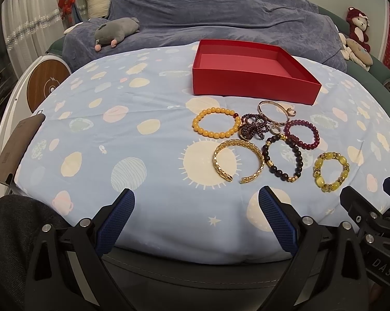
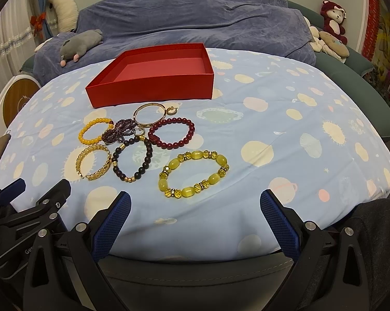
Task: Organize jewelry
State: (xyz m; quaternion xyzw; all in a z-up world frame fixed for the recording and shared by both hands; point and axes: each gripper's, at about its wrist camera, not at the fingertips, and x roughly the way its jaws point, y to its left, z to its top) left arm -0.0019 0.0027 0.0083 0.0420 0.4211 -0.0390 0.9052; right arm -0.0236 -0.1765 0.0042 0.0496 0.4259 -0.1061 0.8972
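An empty red box (image 1: 249,88) (image 2: 153,88) sits on the blue patterned cloth. In front of it lie several bracelets: an orange bead bracelet (image 1: 215,134) (image 2: 84,140), a gold cuff (image 1: 222,165) (image 2: 96,175), a black bead bracelet (image 1: 298,160) (image 2: 145,165), a dark red bead bracelet (image 1: 314,132) (image 2: 189,134), a yellow-green stone bracelet (image 1: 344,173) (image 2: 215,177), a thin gold bangle (image 1: 266,112) (image 2: 140,119) and a purple bead bow (image 1: 254,129) (image 2: 117,132). My left gripper (image 1: 196,197) and right gripper (image 2: 195,199) are open and empty, near the cloth's front edge.
A grey-blue blanket (image 1: 221,15) lies behind the cloth. A grey plush (image 1: 117,32) lies at the back left, a red plush (image 1: 358,28) at the back right. A round wooden-faced device (image 1: 46,85) and a brown card (image 1: 16,147) are at the left.
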